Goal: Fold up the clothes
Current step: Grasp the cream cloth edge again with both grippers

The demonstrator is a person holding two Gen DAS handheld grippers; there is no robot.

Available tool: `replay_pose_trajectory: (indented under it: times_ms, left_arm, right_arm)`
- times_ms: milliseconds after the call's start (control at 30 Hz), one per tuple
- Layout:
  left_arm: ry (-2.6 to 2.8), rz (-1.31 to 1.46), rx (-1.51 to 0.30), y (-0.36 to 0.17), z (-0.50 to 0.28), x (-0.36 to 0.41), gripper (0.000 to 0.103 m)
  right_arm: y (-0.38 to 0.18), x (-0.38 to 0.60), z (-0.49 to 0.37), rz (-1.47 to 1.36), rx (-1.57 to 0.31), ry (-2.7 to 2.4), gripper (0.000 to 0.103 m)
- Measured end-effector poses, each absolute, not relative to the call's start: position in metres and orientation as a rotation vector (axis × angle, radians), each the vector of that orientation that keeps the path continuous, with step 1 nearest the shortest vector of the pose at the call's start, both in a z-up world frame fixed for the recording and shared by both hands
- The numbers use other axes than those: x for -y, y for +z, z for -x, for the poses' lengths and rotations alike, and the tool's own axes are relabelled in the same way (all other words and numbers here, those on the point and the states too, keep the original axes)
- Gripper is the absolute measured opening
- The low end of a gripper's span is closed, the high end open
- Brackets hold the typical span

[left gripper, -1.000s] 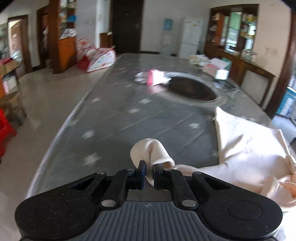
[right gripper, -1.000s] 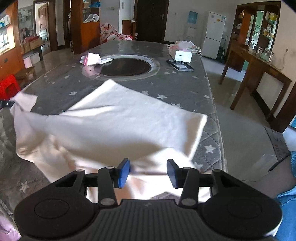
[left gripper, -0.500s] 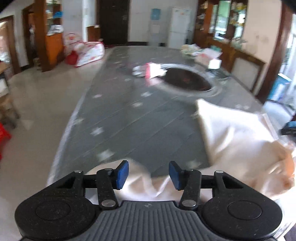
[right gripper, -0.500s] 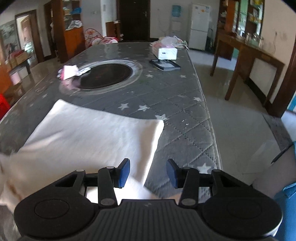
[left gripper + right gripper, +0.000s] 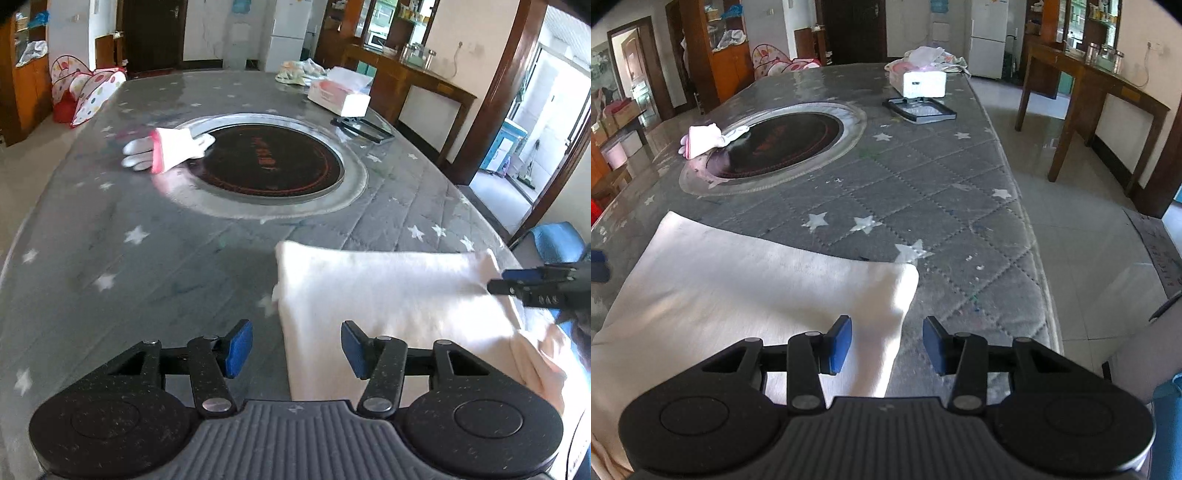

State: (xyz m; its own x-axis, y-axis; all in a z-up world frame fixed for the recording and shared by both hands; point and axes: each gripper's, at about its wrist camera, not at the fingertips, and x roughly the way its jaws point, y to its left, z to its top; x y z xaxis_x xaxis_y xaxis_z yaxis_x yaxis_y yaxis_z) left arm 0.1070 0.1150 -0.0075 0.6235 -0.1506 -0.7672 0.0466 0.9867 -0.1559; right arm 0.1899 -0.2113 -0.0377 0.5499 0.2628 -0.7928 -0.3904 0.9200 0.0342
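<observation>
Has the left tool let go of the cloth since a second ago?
Yes. The left tool is opening, nothing pinched; the cream cloth lies folded, nearer than the round cooktop.

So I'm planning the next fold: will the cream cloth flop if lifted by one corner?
Probably: the folded cream cloth garment lies flat with soft edges, so it should sag. It looks light. On the grey quilted star-print table cover it may drag rather than slide.

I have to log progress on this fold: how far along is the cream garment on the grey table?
Done: the cream fabric garment lies doubled into a flat rectangle on the grey star-print quilted table cover. In hand: nothing; the left gripper is opening and the right gripper closing slightly, both empty over its side edges. Left: probably another fold; loose fabric bunches at the near edge.
</observation>
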Motion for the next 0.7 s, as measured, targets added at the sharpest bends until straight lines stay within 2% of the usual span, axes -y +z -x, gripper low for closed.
replay_pose_trajectory:
  times_ms: [100, 200, 233, 333, 400, 467, 700]
  left_arm:
    - [-0.101, 0.087, -0.888, -0.014, -0.126, -0.108, 0.055]
    - [-0.111, 0.071, -0.887, -0.022, -0.141, -0.103, 0.053]
    - [-0.113, 0.048, -0.884, -0.024, -0.145, -0.100, 0.048]
    - [-0.114, -0.009, -0.870, -0.031, -0.149, -0.094, 0.019]
    - [-0.112, -0.027, -0.854, -0.033, -0.150, -0.093, 0.012]
    - [-0.098, -0.032, -0.841, -0.032, -0.151, -0.096, 0.009]
    - [0.012, -0.012, -0.800, -0.021, -0.157, -0.133, 0.008]
  right_arm:
    - [-0.040, 0.209, -0.197, 0.158, -0.911, 0.399, 0.036]
    - [-0.039, 0.207, -0.202, 0.160, -0.913, 0.419, 0.022]
    - [-0.039, 0.206, -0.203, 0.167, -0.914, 0.423, 0.013]
    - [-0.037, 0.199, -0.207, 0.197, -0.911, 0.429, 0.007]
    - [-0.036, 0.193, -0.209, 0.223, -0.903, 0.436, 0.006]
    - [-0.034, 0.187, -0.212, 0.239, -0.889, 0.446, 0.005]
    - [-0.021, 0.154, -0.237, 0.239, -0.804, 0.472, 0.005]
